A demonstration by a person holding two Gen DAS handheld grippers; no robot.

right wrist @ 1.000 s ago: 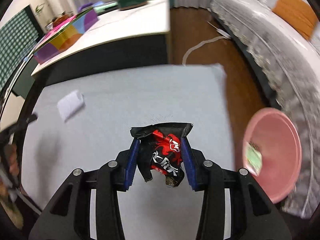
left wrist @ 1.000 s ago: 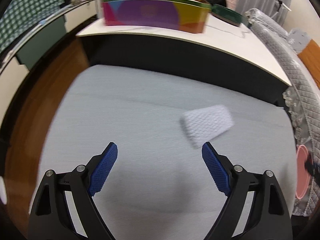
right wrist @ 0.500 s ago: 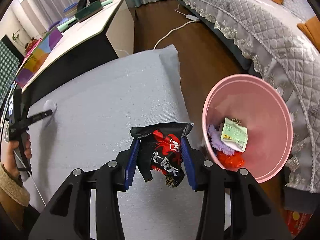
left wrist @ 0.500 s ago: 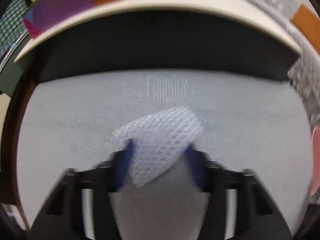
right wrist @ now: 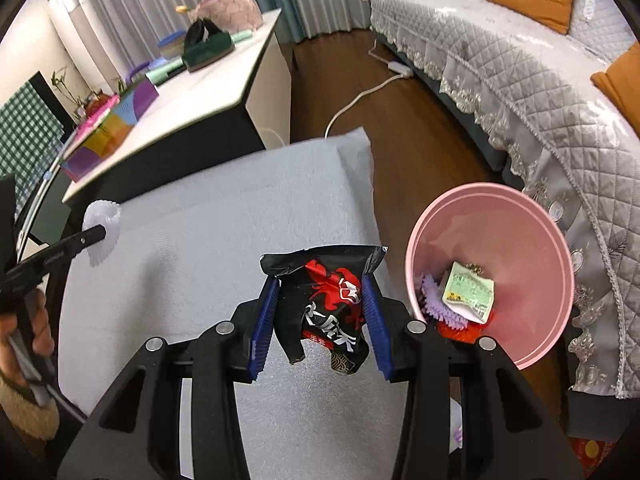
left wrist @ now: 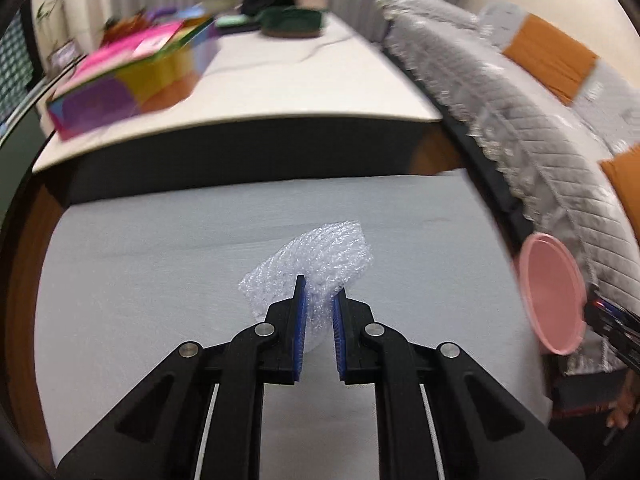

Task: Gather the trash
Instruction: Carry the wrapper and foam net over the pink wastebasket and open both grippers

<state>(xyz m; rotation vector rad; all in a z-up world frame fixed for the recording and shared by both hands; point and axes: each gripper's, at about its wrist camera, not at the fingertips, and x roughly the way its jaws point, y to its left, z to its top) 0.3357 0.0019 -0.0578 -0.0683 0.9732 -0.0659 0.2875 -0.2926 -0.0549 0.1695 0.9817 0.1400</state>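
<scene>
A crumpled piece of white bubble wrap (left wrist: 320, 252) is pinched between the blue pads of my left gripper (left wrist: 320, 292), whose jaws are still closing on it; it hangs above the grey mat (left wrist: 160, 280). From the right wrist view the same wrap (right wrist: 102, 222) shows at the far left on the left gripper's tip (right wrist: 96, 234), held by a person's hand (right wrist: 24, 328). My right gripper (right wrist: 321, 282) is shut on a black and red snack wrapper (right wrist: 332, 312), just left of the pink bin (right wrist: 500, 240), which holds a paper label and other scraps.
A low white-topped table (left wrist: 300, 92) with a colourful box (left wrist: 132, 80) stands beyond the mat. A grey quilted sofa (right wrist: 520, 80) with orange cushions curves along the right, behind the pink bin (left wrist: 550, 296). A white power cord (right wrist: 360, 96) lies on the wooden floor.
My left gripper went from wide open to closed on the bubble wrap and lifted it, swinging right. The right gripper carried the snack wrapper closer to the pink bin.
</scene>
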